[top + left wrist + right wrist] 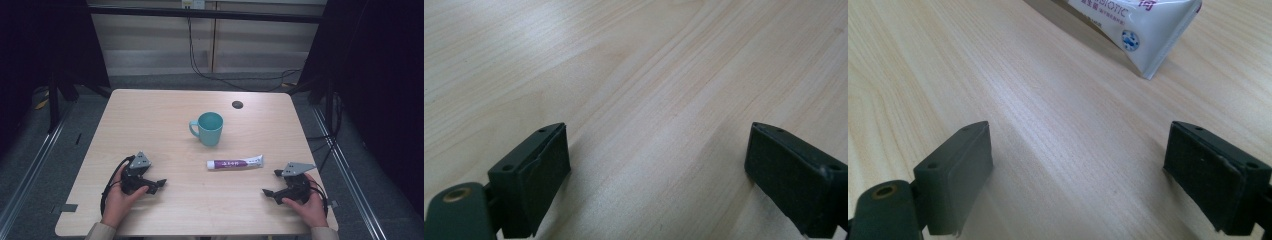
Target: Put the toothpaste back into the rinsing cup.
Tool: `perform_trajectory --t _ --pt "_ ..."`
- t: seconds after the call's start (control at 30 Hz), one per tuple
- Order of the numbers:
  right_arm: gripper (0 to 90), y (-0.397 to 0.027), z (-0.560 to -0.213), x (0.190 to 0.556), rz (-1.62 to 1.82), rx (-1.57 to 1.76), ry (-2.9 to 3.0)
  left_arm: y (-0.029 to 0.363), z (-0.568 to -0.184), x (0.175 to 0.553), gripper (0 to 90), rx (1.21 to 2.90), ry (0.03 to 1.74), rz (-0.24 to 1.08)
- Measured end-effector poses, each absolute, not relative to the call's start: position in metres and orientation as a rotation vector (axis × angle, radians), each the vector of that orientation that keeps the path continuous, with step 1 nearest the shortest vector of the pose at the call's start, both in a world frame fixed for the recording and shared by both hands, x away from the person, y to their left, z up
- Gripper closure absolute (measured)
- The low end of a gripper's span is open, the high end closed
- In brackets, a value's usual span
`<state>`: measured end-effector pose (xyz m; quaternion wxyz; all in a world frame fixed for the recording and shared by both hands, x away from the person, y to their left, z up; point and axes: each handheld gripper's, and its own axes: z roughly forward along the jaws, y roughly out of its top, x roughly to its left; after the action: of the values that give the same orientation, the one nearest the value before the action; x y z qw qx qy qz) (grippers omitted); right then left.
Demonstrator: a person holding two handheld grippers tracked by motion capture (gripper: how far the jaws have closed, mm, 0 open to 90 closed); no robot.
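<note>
- High view alone takes in the teal mug behind the toothpaste tube.
- Right gripper view brings the tube's white crimped end close.
- Left gripper and right gripper gape wide, empty.

The high view looks forward and down from above the person's side onto the whole table. Each gripper view sits low and close over the tabletop, looking out between its own two black jaws. The right gripper view shares the toothpaste tube with the high view, where the tube lies at ten o'clock from the right gripper.
</note>
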<state>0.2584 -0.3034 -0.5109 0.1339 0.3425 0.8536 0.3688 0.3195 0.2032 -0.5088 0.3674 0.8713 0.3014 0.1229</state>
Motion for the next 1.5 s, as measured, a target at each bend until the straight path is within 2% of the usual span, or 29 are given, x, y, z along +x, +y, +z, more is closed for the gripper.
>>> perform_trajectory --t 0.37,0.5,0.77,0.93,1.0,1.23,1.27,1.33,1.5 --pt "12.5 -0.3 -0.51 0.26 1.059 1.027 2.457 0.203 -0.509 0.32 10.5 2.238 0.773 0.313" --pt "20.4 -0.285 -0.495 0.272 0.892 0.919 2.56 0.203 -0.509 0.32 10.5 2.238 0.773 0.312" --pt "22.3 -0.252 -0.472 0.305 0.703 0.723 2.698 0.203 -0.509 0.32 10.5 2.238 0.772 0.312" --pt "26.4 -0.228 -0.46 0.325 0.575 0.613 2.765 0.203 -0.509 0.32 10.4 2.238 0.773 0.312" --pt "30.6 -0.222 -0.457 0.33 0.532 0.582 2.797 0.203 -0.509 0.32 10.5 2.238 0.773 0.312" --pt "33.3 -0.204 -0.456 0.344 0.394 0.489 2.855 0.203 -0.509 0.32 10.5 2.238 0.773 0.312" --pt "37.0 -0.199 -0.458 0.348 0.37 0.438 2.879 0.203 -0.509 0.32 10.5 2.238 0.773 0.312" --pt "36.3 -0.196 -0.459 0.35 0.348 0.421 2.89 0.203 -0.509 0.32 10.5 2.238 0.773 0.311" --pt "44.2 -0.181 -0.459 0.366 0.239 0.338 2.953 0.203 -0.509 0.32 10.5 2.238 0.773 0.312"
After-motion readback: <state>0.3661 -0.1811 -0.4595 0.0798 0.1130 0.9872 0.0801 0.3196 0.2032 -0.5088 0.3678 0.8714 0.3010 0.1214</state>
